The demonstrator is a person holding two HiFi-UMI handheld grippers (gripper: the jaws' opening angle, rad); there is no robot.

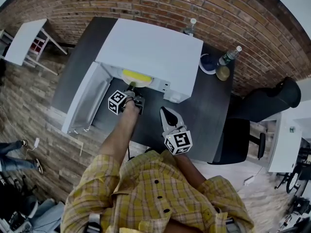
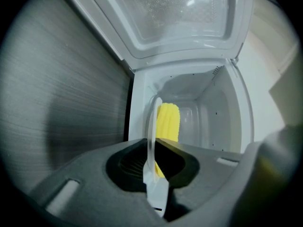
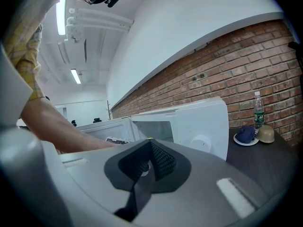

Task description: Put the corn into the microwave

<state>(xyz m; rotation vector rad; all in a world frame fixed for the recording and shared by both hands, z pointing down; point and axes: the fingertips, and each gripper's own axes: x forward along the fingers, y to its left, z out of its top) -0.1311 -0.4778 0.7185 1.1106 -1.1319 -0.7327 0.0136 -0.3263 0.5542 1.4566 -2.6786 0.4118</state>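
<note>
Brick wall runs across 12 o'clock in your head view, and below it lies the dark surface you are working at. On that surface, around 11 to 12 o'clock from your hands, stands the white microwave. Its door is swung wide open toward 9 o'clock, so the cavity faces you.

A black chair stands off the surface's edge at 3 o'clock.

Your left gripper reaches to the mouth of the cavity. Its own view shows its fingers closed on the rim of a pale plate, which is seen edge-on there. Your right gripper rests low over the surface at 4 o'clock from the left one, well short of the microwave. Its fingers are pressed together with nothing between them.

The corn lies on that plate as a yellow cob. It is already inside the white cavity, just past the opening, with the back wall beyond it.

Toward 2 o'clock, beside the microwave, a small dish holds something blue, and a round tan object touches it. A clear bottle stands just behind those, and a second bottle is at 1 o'clock behind the microwave.
</note>
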